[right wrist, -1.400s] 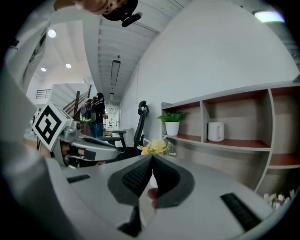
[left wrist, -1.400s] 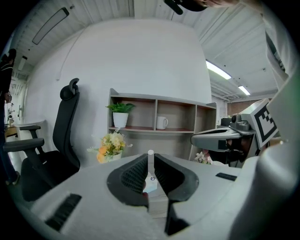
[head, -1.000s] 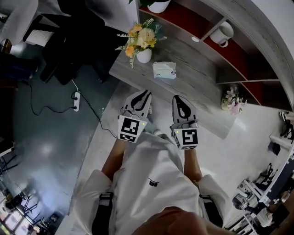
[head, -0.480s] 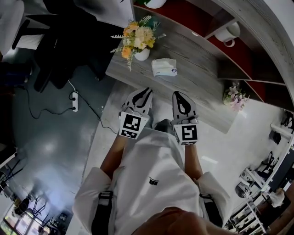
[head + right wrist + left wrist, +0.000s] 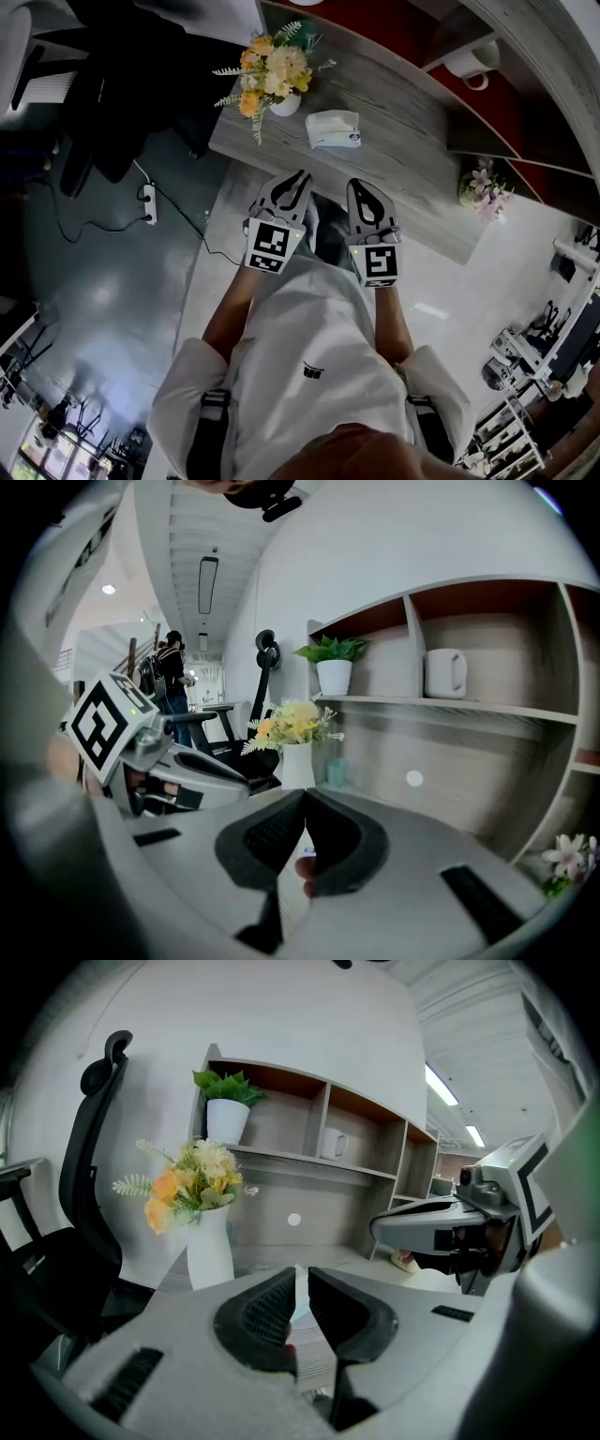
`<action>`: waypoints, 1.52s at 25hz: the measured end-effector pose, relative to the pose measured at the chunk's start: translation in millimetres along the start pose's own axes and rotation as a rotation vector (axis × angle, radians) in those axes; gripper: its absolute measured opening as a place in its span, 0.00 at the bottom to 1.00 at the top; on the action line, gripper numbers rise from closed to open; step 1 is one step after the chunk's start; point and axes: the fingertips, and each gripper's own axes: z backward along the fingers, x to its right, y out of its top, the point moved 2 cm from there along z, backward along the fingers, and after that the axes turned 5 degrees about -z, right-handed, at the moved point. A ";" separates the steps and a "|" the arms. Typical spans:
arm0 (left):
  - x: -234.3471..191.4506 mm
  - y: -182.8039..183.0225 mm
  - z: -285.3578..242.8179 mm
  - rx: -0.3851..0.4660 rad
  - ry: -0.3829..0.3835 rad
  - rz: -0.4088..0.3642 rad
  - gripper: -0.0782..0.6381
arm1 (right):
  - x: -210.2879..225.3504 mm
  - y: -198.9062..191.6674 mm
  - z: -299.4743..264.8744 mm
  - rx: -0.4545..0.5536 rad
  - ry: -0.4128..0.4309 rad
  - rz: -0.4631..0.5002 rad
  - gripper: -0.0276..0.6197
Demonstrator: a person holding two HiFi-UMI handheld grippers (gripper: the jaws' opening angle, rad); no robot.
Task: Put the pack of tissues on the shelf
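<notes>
Both tongs are empty and held low and close together at the near edge of the table (image 5: 412,178), pointing far toward the pack. It looks like an approach pose before any grasp. Left tongs (image 5: 298,180) are all but closed, with just a thin slit and nothing in it. Right tongs (image 5: 360,186) have their tips touching and hold nothing. The pack of tissues (image 5: 332,128) lies flat on the table, far of the tongs and apart from them, just right of the vase of flowers (image 5: 267,73). It is not on the shelf (image 5: 487,708) yet, so the task is probably at its very start. The tongs would need to open before they can take the pack. The shelf runs along the far side of the table. A mug (image 5: 466,64) sits in one compartment and a potted plant (image 5: 335,663) in the one to its left. A free spot for the pack is likely there, but I cannot tell which. Small pink flowers (image 5: 485,187) stand at the table's right end. Hard to make out:
- In both gripper views the tongs cover the pack. A pale sliver shows through the left slit, possibly the pack.
- A pinkish patch shows under the right jaws, which I cannot identify.
- The head view cuts off the top of the shelf.
- The person's torso hides the near floor.
- The print on the pack is too small to read.
</notes>
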 end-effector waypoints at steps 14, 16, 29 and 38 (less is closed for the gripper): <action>-12.9 -35.1 -42.2 -0.071 0.040 0.048 0.19 | 11.8 -30.6 -37.8 -0.068 0.066 -0.027 0.08; -13.4 -40.3 -48.3 -0.084 0.042 0.052 0.19 | 14.0 -35.5 -41.7 -0.079 0.074 -0.029 0.08; -22.0 -75.1 -87.1 -0.146 0.062 0.081 0.19 | 22.7 -61.3 -65.9 -0.121 0.109 -0.061 0.08; -26.4 -97.1 -106.9 -0.202 0.079 0.119 0.20 | 33.0 -72.7 -72.6 -0.144 0.113 -0.068 0.08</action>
